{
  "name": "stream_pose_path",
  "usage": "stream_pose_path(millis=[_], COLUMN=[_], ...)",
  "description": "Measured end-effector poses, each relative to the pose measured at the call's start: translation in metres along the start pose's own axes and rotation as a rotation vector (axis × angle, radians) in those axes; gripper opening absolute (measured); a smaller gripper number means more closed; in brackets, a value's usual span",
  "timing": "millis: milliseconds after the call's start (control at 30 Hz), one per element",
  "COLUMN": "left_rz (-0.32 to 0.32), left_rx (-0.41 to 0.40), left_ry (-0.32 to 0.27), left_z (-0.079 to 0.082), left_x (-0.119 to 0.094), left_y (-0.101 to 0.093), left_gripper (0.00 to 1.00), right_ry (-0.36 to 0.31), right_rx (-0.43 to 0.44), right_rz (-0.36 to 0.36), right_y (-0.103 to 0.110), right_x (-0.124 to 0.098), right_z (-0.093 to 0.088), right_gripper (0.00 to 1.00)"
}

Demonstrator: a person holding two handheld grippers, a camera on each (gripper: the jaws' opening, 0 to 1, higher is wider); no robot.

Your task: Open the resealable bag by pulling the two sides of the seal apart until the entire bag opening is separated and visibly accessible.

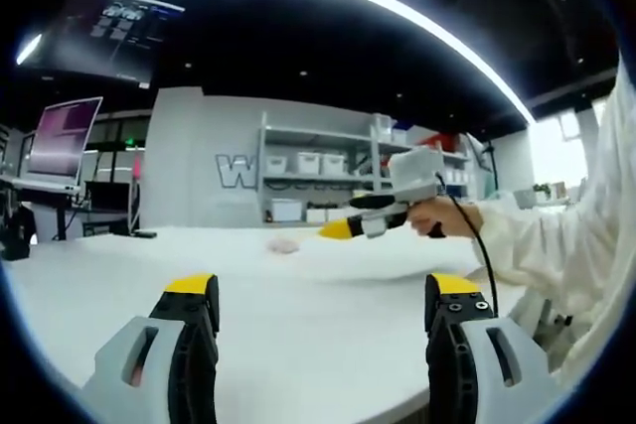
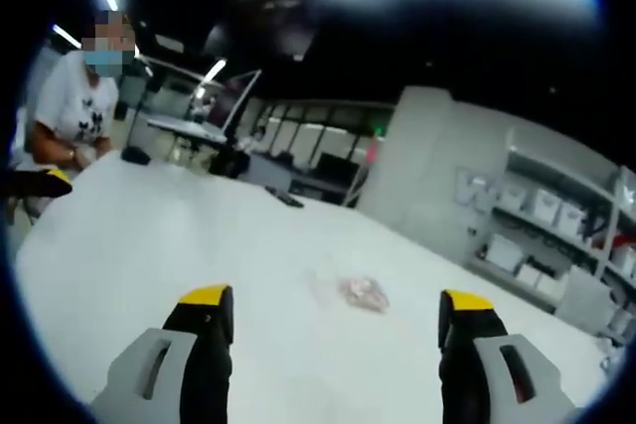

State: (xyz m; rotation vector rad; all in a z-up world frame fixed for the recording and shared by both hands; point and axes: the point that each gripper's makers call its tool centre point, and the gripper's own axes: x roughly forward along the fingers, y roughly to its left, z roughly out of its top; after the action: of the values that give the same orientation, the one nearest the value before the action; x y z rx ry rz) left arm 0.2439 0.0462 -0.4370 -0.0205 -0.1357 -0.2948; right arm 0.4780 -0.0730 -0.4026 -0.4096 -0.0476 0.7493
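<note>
Jaws of the left gripper (image 1: 323,295) rise from the bottom of the left gripper view, spread wide with nothing between them, their yellow tips poised over the white table (image 1: 298,345). At centre right of that view the right gripper (image 1: 338,229) reaches in from the right edge, held level above the table with its yellow tip pointing left. A hand (image 1: 442,215) wraps its grip, and a white sleeve (image 1: 556,245) runs from the wrist back to the right edge; a black cable (image 1: 482,255) hangs down from the handle. Just left of that yellow tip, near the middle of the frame, the resealable bag (image 1: 285,244) lies on the table as a small pale pinkish patch, too blurred to tell whether its seal is parted.

In the right gripper view, the right gripper's own jaws (image 2: 336,310) stand wide apart at the bottom, holding nothing. The bag (image 2: 363,293) lies flat on the table just above and between them, slightly right of centre, untouched. At upper left a person in a white shirt (image 2: 70,106) sits at the table's far edge.
</note>
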Motion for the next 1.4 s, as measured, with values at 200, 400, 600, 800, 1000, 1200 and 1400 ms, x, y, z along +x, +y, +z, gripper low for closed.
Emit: stream_pose_path(millis=[200,400,600,800,1000,1200,1400], left_rz=[-0.001,-0.006,0.001,-0.002,-0.003,-0.002,-0.003], left_rx=[-0.007,-0.005,-0.009,-0.016,-0.016,-0.015,-0.015], left_ry=[0.0,-0.006,0.003,0.007,0.009,0.012,0.009], left_z=[-0.001,0.001,-0.001,-0.003,-0.003,-0.004,-0.003], left_x=[0.001,0.002,0.002,0.003,0.004,0.004,0.005], left_y=[0.001,-0.001,0.001,0.001,0.0,0.0,0.0], left_gripper=[0.85,0.84,0.84,0.84,0.84,0.84,0.84], right_ry=[-0.008,-0.01,-0.019,-0.008,-0.009,-0.021,-0.026], right_rx=[0.002,0.013,0.005,0.012,0.029,0.043,0.054], right_rz=[-0.025,-0.026,-0.026,-0.026,-0.039,-0.05,-0.067], right_y=[-0.007,-0.005,0.001,0.004,0.004,0.008,0.008], right_x=[-0.021,-0.033,-0.046,-0.059,-0.073,-0.088,-0.102], right_z=[-0.004,-0.006,-0.006,-0.015,-0.022,-0.023,-0.025], right_gripper=[0.84,0.82,0.81,0.81,0.81,0.81,0.8])
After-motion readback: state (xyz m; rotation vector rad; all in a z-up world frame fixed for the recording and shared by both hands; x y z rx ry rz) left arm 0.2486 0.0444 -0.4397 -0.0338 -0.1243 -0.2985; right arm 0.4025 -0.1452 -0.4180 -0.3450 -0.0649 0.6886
